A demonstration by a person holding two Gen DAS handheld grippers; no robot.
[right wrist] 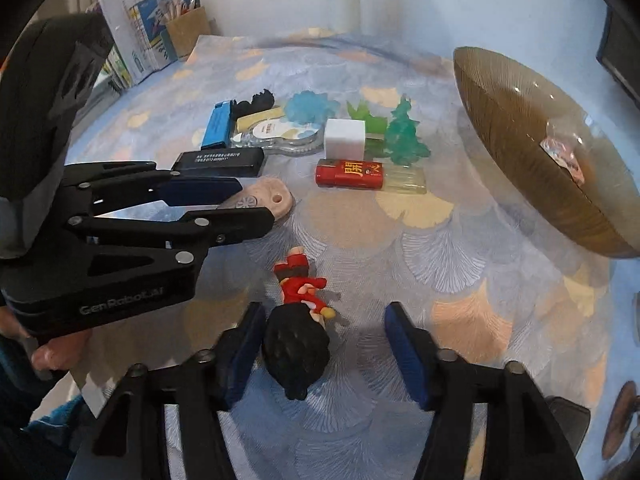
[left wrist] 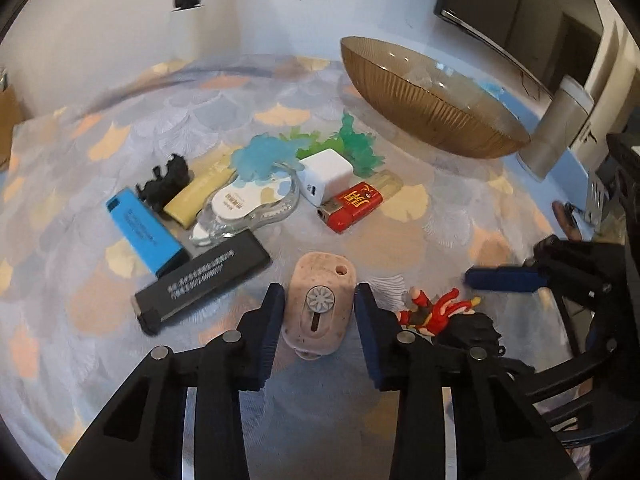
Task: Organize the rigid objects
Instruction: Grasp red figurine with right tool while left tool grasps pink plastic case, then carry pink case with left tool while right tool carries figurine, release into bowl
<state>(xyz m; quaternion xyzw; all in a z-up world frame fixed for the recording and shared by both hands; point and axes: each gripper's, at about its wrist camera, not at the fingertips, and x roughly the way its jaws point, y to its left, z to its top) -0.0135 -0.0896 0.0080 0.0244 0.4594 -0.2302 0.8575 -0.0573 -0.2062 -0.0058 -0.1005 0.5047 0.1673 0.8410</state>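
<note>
A speckled pink-beige sharpener-like block lies on the patterned tablecloth. My left gripper has both blue pads against its sides, shut on it; the right wrist view shows that left gripper around the block. A small figurine with black hair and red clothes lies between the fingers of my right gripper. The figurine is close to the left pad, with a wide gap to the right pad, so this gripper is open. In the left wrist view the figurine lies right of the block.
Beyond the grippers lies a cluster: blue lighter, black case, correction tape, white charger cube, red lighter, translucent blue and green toys. An amber glass bowl stands tilted at the right. Books stand at the back left.
</note>
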